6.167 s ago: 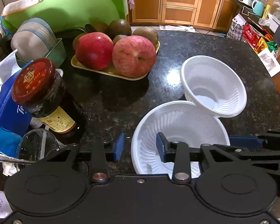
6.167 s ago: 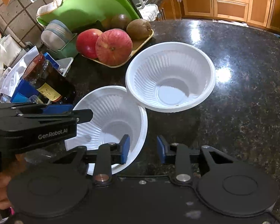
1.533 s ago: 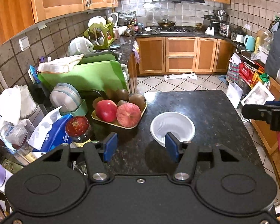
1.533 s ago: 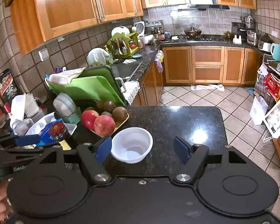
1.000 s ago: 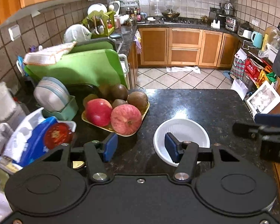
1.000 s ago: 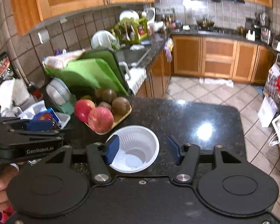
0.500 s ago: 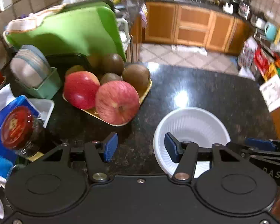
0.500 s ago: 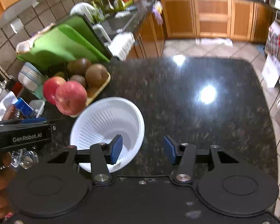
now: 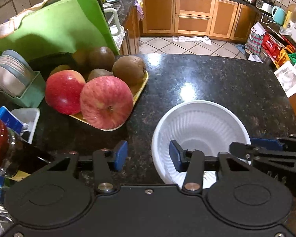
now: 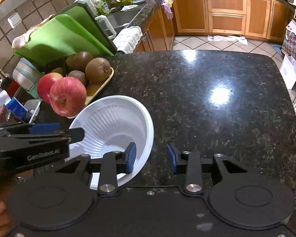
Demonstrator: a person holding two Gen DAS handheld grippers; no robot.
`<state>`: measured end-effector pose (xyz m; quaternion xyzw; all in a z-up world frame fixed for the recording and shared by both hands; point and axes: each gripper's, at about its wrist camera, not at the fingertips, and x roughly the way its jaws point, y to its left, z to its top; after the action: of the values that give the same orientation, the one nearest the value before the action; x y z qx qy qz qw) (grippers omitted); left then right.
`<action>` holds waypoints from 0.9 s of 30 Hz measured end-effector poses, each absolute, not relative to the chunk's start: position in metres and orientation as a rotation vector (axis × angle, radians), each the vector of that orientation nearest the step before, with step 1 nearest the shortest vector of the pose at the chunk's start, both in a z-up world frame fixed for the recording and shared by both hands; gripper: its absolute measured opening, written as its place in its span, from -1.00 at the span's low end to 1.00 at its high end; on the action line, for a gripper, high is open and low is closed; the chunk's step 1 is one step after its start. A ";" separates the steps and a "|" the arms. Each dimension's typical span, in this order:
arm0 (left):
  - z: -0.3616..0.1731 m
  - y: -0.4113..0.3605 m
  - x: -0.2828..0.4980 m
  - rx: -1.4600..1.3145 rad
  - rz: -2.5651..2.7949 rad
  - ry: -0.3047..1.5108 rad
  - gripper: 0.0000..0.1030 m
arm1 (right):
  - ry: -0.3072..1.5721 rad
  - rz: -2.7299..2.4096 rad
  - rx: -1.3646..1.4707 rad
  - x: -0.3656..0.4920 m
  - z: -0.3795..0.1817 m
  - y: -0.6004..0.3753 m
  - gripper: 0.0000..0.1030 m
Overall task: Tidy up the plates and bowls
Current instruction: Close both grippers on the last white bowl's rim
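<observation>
Bowl: a white ribbed bowl [image 9: 200, 132] sits upright on the dark speckled bench [image 10: 217, 102], just beside the yellow fruit tray [image 9: 142, 87] of apples and kiwis.
Just changed: both tongs have just been closing, each with the bowl's rim between its jaws.
Left tongs [image 9: 148, 155]: about half spread, straddling the bowl's left rim, one pad inside and one outside; neither pad presses on it.
Right tongs [image 10: 151, 158]: narrower, astride the right rim in the same way, not yet gripping.
Against the earlier frame: six seconds back two bowls lay overlapping on the bench; now only one outline shows, so they look nested. A second ago both tongs were higher and wider, with the whole kitchen in view.
Meaning for the task: the stacking seems done; this looks like a two-sided pick-up to carry the bowl off.
Risk: the thin rim may flex or slip if the grips close unevenly.
</observation>
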<state>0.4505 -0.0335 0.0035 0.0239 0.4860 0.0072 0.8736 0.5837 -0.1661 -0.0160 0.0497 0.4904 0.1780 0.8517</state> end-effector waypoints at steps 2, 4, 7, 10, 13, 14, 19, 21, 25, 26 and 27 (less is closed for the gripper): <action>0.001 -0.034 0.453 0.049 0.012 1.023 0.04 | 1.032 0.379 0.096 0.584 -0.018 -0.163 -0.34; -0.001 -0.035 0.454 0.054 0.006 1.022 0.04 | 1.032 0.380 0.087 0.584 -0.021 -0.161 -0.40; -0.005 -0.037 0.457 0.064 0.004 1.017 0.02 | 1.034 0.382 0.080 0.583 -0.023 -0.161 -0.44; -0.008 -0.039 0.458 0.065 -0.006 1.029 -0.06 | 1.039 0.387 0.074 0.581 -0.024 -0.160 -0.56; -0.008 -0.042 0.458 0.070 -0.012 1.026 -0.08 | 1.029 0.388 0.065 0.579 -0.023 -0.158 -0.59; -0.009 -0.043 0.458 0.073 -0.012 1.023 -0.10 | 1.024 0.388 0.057 0.577 -0.022 -0.157 -0.60; -0.008 -0.045 0.459 0.061 -0.015 1.029 -0.37 | 1.001 0.393 0.024 0.572 -0.016 -0.155 -0.66; -0.009 -0.045 0.459 0.061 -0.020 1.038 -0.47 | 1.003 0.397 0.022 0.570 -0.014 -0.154 -0.67; -0.011 -0.045 0.456 0.060 -0.034 1.042 -0.49 | 1.022 0.383 0.029 0.571 -0.015 -0.155 -0.70; -0.012 -0.045 0.453 0.062 -0.039 1.043 -0.49 | 1.031 0.379 0.035 0.571 -0.016 -0.156 -0.72; -0.012 -0.045 0.451 0.066 -0.046 1.045 -0.49 | 1.039 0.378 0.042 0.571 -0.017 -0.157 -0.73</action>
<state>0.4507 -0.0449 -0.0119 0.0313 0.4991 -0.0220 0.8657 0.5711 -0.1574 -0.0174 0.0200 0.4933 0.1795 0.8509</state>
